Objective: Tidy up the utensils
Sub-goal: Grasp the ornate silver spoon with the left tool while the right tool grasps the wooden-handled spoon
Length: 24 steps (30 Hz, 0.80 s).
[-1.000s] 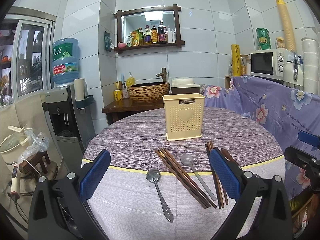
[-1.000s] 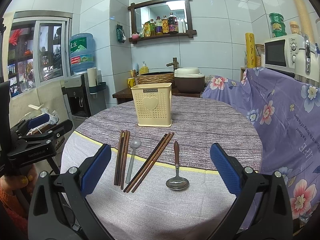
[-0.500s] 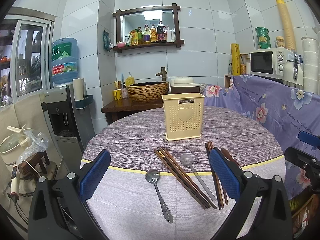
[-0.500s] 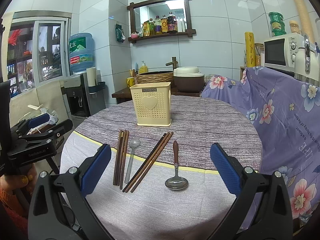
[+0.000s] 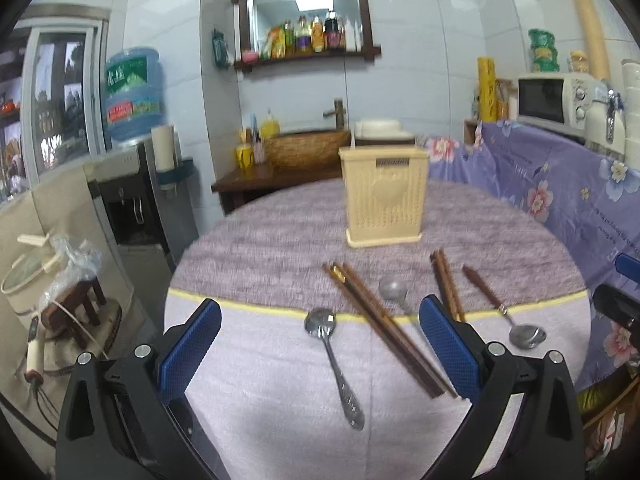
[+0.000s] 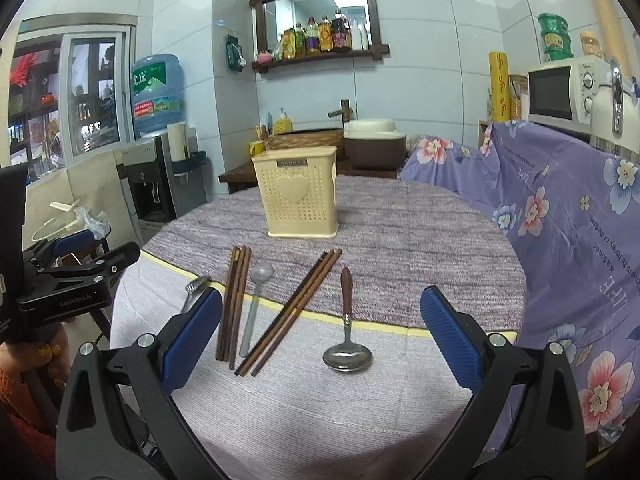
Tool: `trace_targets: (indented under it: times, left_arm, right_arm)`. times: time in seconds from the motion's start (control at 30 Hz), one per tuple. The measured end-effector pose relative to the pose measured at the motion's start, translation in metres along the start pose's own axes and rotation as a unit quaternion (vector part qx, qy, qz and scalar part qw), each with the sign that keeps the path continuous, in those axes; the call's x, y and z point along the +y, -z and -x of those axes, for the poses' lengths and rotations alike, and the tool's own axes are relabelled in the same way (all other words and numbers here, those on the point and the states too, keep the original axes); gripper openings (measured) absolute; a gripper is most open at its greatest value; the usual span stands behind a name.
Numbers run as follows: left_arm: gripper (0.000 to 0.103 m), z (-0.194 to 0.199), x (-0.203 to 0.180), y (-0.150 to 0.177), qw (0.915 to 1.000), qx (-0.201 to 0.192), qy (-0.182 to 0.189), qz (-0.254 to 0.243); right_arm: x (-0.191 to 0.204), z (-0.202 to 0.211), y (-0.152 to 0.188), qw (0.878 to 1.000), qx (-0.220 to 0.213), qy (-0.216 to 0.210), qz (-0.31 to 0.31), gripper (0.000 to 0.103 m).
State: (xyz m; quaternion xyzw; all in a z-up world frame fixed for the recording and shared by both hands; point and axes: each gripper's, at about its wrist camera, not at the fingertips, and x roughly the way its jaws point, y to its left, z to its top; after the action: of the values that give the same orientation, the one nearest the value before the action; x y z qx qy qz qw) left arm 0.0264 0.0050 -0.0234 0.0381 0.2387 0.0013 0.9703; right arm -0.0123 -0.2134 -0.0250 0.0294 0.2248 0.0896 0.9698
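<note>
Both the left gripper (image 5: 320,344) and right gripper (image 6: 322,330) are hovering spread apart; that thin, slick-looking metal spoon (image 5: 334,360) probably wants pinching mid-handle.

Both fisheye views look forward from just above the near edge of the round table with the grey-purple woven cloth (image 5: 272,240) (image 6: 420,232), facing the white tiled back wall. The left wrist view sits toward the table's left edge, the right wrist view further right, equally near. Both take in the cream perforated plastic utensil holder (image 5: 384,196) (image 6: 298,198) at the table's centre and the brown-handled steel spoon (image 5: 504,312) (image 6: 346,330) near the front edge.
</note>
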Motion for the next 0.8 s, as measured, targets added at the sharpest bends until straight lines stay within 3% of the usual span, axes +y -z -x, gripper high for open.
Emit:
trace_targets:
  times: [0.17, 0.4, 0.5, 0.67, 0.8]
  left_arm:
    - [0.098, -0.033, 0.020, 0.012, 0.9960, 0.079, 0.025, 0.036]
    - [0.088, -0.067, 0.036, 0.002, 0.9920, 0.119, 0.028, 0.033]
    - [0.082, -0.084, 0.031, -0.001, 0.9888, 0.142, 0.041, 0.024]
    - [0.070, -0.112, 0.029, 0.000, 0.9774, 0.200, 0.068, 0.017]
    - [0.060, -0.122, 0.037, 0.007, 0.9684, 0.230, 0.081, 0.053]
  right_arm:
    - [-0.015, -0.031, 0.007, 0.999, 0.050, 0.013, -0.012, 0.098]
    - [-0.019, -0.071, 0.005, 0.995, 0.097, 0.020, -0.008, 0.098]
    - [-0.015, -0.086, 0.001, 0.994, 0.110, 0.018, 0.000, 0.093]
    - [-0.012, -0.114, -0.003, 0.990, 0.143, 0.010, 0.006, 0.082]
    - [-0.015, -0.126, -0.005, 0.988, 0.157, 0.010, 0.003, 0.079]
